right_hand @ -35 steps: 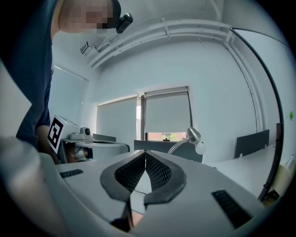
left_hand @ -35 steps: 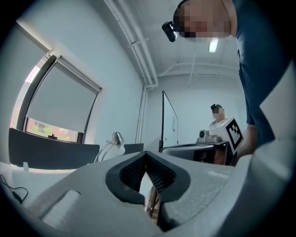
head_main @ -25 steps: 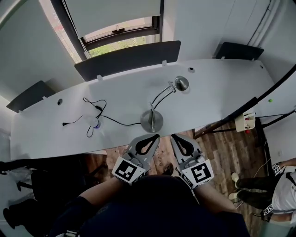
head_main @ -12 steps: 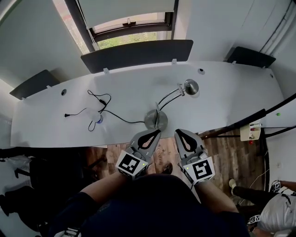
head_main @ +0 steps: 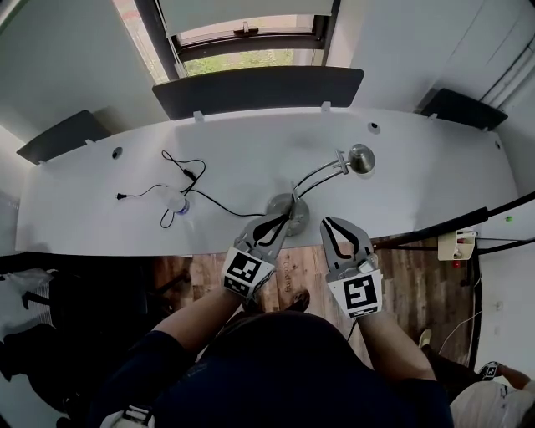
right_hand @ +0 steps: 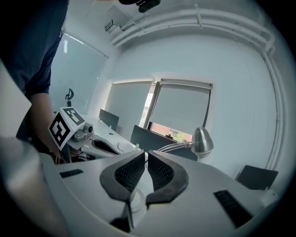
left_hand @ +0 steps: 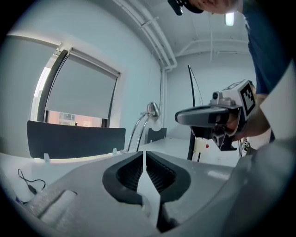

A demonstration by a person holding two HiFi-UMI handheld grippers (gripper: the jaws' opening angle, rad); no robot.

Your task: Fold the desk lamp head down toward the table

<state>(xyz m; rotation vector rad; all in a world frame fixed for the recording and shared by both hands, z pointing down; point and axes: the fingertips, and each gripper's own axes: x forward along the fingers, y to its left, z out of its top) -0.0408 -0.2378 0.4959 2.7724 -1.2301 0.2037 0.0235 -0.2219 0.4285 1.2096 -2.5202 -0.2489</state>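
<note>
**Desk lamp at the near edge, both claws shut and empty**

The desk lamp stands at the middle of the tabletop's near edge. It has a round metal base, and two thin, curved, shiny rods rise from it toward the right. They carry a small bell-shaped metal lamp head, held up off the surface with its mouth facing down.

The left gripper reaches in from the near edge. In the head view its tip lies over the lamp's base, and I cannot tell whether it touches. Its ribbed black pads are pressed together with nothing between them. The right gripper sits just beside it, at the near edge to the right of the base and apart from the lamp. Its jaws are likewise closed on nothing. Each gripper carries a cube with a black-and-white square marker.

The tabletop is long, white, smooth and gently curved. A thin black cable loops loosely across its left half. A dark divider panel stands along the far edge.

Behind the panel is a window with a pale blind drawn most of the way down. The walls are plain and light. The floor below the near edge is brown wood plank.
</note>
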